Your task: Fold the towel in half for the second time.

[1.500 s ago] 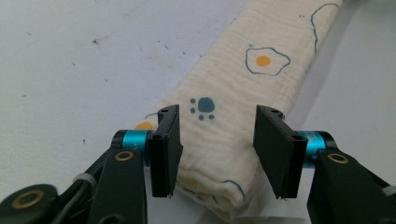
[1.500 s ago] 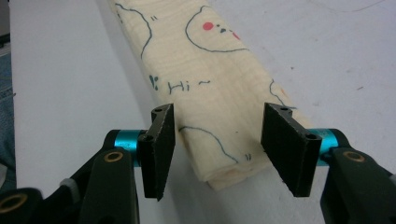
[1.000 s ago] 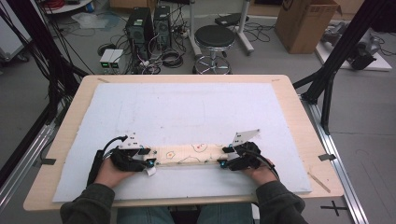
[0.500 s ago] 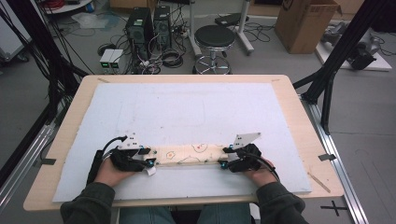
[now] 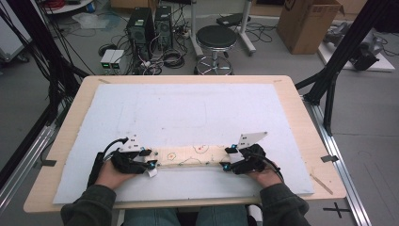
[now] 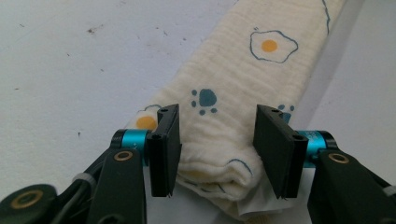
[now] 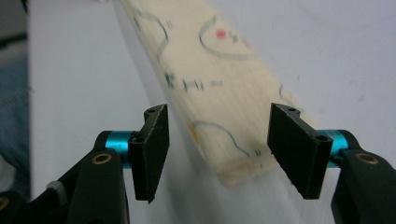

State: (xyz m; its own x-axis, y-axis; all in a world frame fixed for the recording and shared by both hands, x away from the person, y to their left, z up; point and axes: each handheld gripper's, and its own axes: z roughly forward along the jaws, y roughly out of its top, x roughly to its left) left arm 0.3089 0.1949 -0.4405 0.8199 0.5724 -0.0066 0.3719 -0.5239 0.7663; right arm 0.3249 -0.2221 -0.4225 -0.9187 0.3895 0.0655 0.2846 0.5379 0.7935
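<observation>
Cream cloth strip (image 5: 193, 156): one, between two grippers, left (image 5: 151, 164) and right (image 5: 226, 158).

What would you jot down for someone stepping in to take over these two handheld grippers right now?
Left gripper: jaws apart, straddling the near-left end of the folded cloth; one pad touches the fabric edge, but there is no firm pinch.
Right gripper: jaws have just been opening; the cloth's other end lies between them, untouched.
Cloth: cream, printed with fried eggs and paw prints, folded into a long narrow strip across the near part of the white mat.
Done: the strip looks folded lengthwise and laid flat.
Left: probably fold it shorter or lift it away; neither end is gripped yet.
</observation>
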